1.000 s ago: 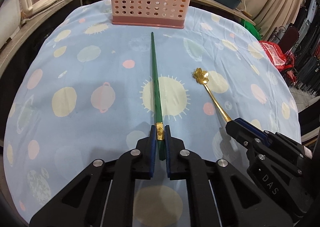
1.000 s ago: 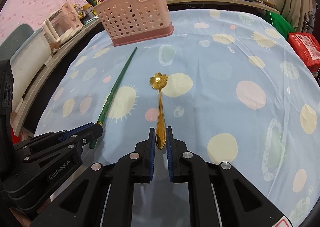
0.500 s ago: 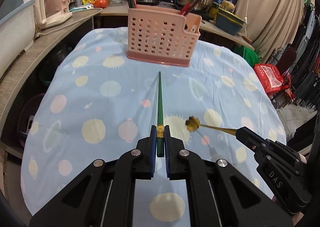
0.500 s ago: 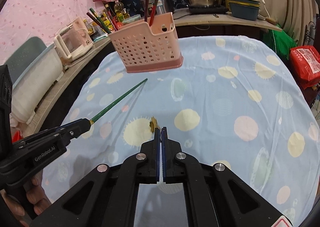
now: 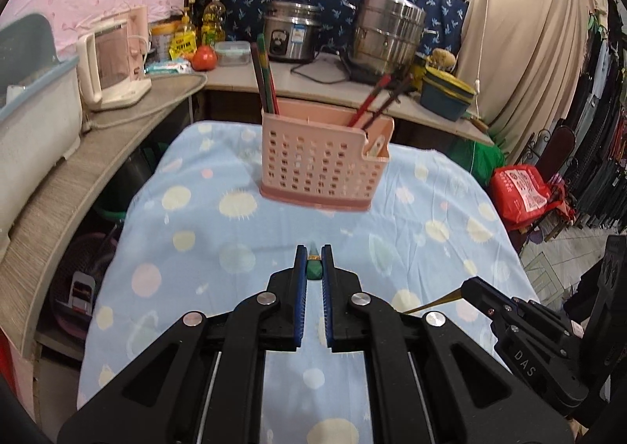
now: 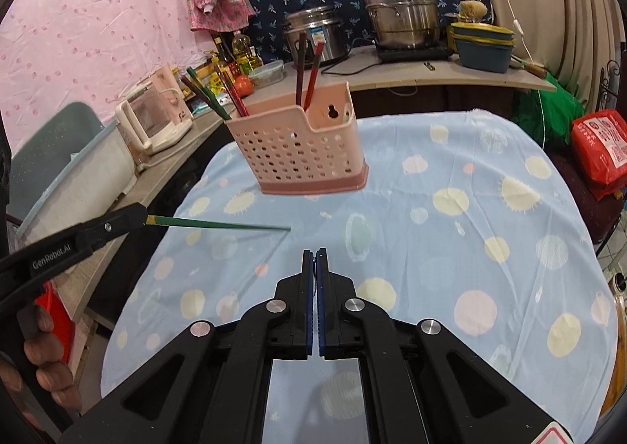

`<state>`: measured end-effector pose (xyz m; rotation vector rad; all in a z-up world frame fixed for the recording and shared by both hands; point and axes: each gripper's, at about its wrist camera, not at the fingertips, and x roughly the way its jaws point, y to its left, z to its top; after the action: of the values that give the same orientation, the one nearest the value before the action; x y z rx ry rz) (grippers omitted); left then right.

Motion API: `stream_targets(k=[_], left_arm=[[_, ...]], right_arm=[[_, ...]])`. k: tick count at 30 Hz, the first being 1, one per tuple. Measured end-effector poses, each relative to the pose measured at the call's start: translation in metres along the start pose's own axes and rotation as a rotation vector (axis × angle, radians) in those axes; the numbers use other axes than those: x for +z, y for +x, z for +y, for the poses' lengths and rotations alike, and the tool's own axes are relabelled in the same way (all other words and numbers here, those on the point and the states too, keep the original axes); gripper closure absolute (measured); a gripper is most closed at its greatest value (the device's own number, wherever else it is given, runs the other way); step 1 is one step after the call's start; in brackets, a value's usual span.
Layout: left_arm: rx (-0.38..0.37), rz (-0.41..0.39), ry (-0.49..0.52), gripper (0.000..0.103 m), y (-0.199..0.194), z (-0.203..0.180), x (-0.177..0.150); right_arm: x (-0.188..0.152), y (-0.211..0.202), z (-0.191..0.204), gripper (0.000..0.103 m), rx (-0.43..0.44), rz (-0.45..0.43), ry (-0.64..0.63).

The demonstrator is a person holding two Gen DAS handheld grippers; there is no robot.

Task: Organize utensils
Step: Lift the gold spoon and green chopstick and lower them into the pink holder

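- Several chopsticks already stand in the pink utensil basket [image 5: 323, 165]: a green and red pair at its left end, darker red ones leaning out at the right. Judging from that, part of the sorting is done.
- Two pieces are not yet in: the ones I am carrying. I see nothing else loose on the blue spotted cloth of the worktop [image 6: 490, 248].
- My left tongs [image 5: 313, 260] are closed narrow on the thick end of a green chopstick [image 6: 219, 224]. In my left wrist view I see it end-on, only the green butt and a gold band between the blue pads. From the right wrist view its full length shows, held nearly level above the cloth, tip pointing towards the middle of the worktop.
- My right tongs [image 6: 314, 261] are pressed almost fully together. In their own view I can't make out what they pinch; the left wrist view shows a thin gold spoon handle [image 5: 431, 305] coming out of them, so I judge they grip the spoon by its handle. The bowl is hidden.
- The basket stands at the far end of the worktop, straight ahead of both tongs and well apart from them, with open cloth between.
- What remains, as I judge it: carry both across, tip each upright and drop it into a compartment. The chopstick likely belongs with the green and red pair at the left end.
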<state>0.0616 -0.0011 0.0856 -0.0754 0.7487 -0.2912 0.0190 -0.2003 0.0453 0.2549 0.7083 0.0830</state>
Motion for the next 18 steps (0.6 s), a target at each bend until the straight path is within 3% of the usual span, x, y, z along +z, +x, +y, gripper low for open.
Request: stream_targets(k=[18], left_arm=[[0.009,-0.143,0.049,0.096,-0.013,-0.006,0.091]], right_arm=[[0.079,0.014,0.022,0.101,0.031,-0.088,-0.053]])
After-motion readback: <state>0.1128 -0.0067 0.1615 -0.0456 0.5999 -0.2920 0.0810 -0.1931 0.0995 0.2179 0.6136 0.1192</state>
